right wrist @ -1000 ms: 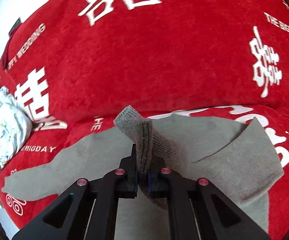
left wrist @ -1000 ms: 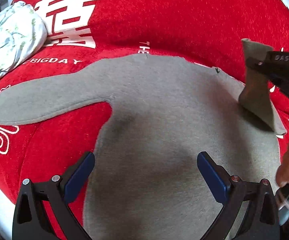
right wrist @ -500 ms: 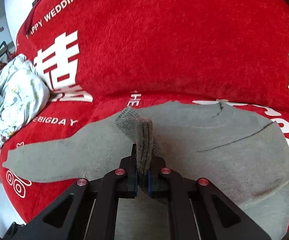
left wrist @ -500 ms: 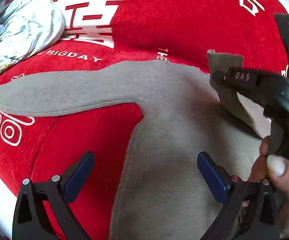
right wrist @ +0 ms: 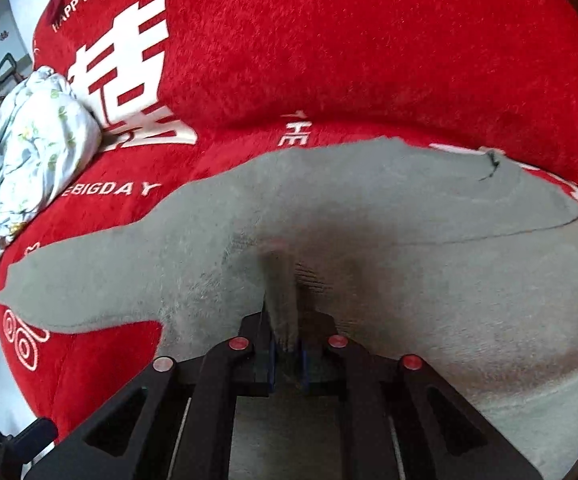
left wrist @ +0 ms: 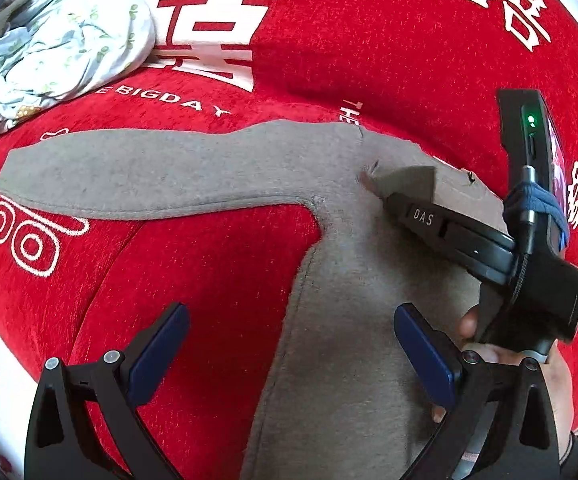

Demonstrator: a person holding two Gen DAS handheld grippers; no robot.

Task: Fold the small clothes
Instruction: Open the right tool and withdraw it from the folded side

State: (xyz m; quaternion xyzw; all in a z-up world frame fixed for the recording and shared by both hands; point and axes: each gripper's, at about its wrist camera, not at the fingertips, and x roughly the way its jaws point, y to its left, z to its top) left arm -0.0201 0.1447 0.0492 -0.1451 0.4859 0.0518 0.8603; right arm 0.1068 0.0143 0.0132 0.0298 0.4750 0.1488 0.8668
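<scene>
A grey long-sleeved top (left wrist: 353,288) lies flat on a red cover with white lettering; it also shows in the right wrist view (right wrist: 389,216). Its left sleeve (left wrist: 137,178) stretches out to the left. My right gripper (right wrist: 287,344) is shut on the cuff of the other sleeve (right wrist: 281,280) and holds it low over the chest, folded across the body. In the left wrist view the right gripper (left wrist: 393,196) sits near the collar. My left gripper (left wrist: 289,344) is open and empty above the top's left side seam.
A crumpled white floral cloth (left wrist: 61,40) lies at the far left on the red cover (left wrist: 193,264); it also shows in the right wrist view (right wrist: 29,152). The cover's front edge drops off at the lower left.
My right gripper carried the sleeve cuff leftwards across the body and down onto the chest. My left gripper shifted left, staying open.
</scene>
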